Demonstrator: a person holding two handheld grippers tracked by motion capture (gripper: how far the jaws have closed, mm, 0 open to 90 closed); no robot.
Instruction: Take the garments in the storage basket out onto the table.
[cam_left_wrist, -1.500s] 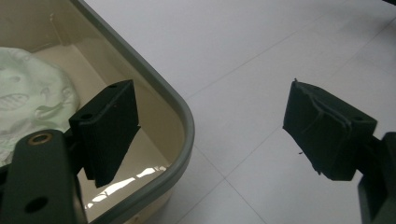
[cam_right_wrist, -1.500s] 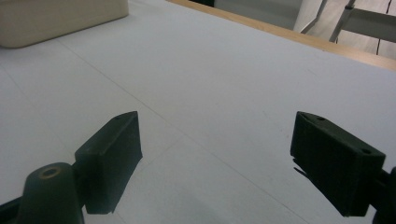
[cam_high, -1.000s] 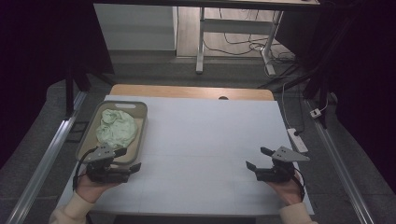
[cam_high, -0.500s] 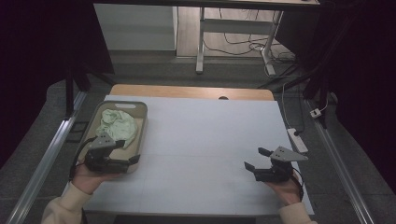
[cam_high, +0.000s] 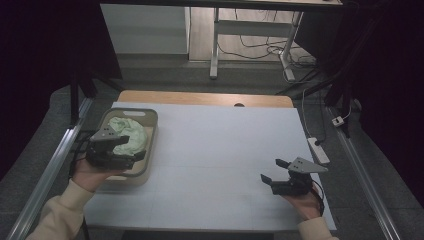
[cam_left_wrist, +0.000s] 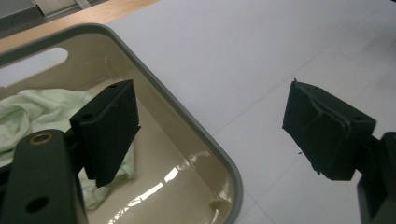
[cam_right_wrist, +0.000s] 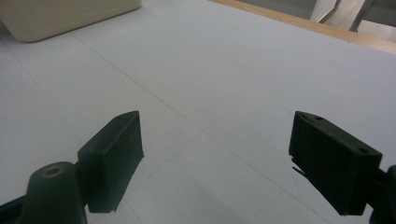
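A beige plastic bin (cam_high: 151, 131) stands at the table's left side with a crumpled pale green cloth (cam_high: 128, 136) in it. My left gripper (cam_high: 134, 150) hovers over the bin's near half, open and holding nothing. In the left gripper view, one jaw hangs above the bin's inside near the green cloth (cam_left_wrist: 32, 114), while the other is over the white table beyond the bin's rim (cam_left_wrist: 196, 128). My right gripper (cam_high: 271, 170) is at the table's near right, low over the bare white surface, jaws wide apart and holding nothing. A corner of the bin (cam_right_wrist: 60, 16) is far off in the right gripper view.
A white sheet covers the table (cam_high: 225, 145), and a wooden strip (cam_high: 200, 97) shows at its far edge. A white power strip (cam_high: 318, 150) lies off the right edge. Metal rails (cam_high: 52, 162) run along both sides. Desk legs and cables stand beyond.
My left gripper has moved forward from the bin's near edge to over the bin, closer to the cloth. The right gripper has shifted only slightly.
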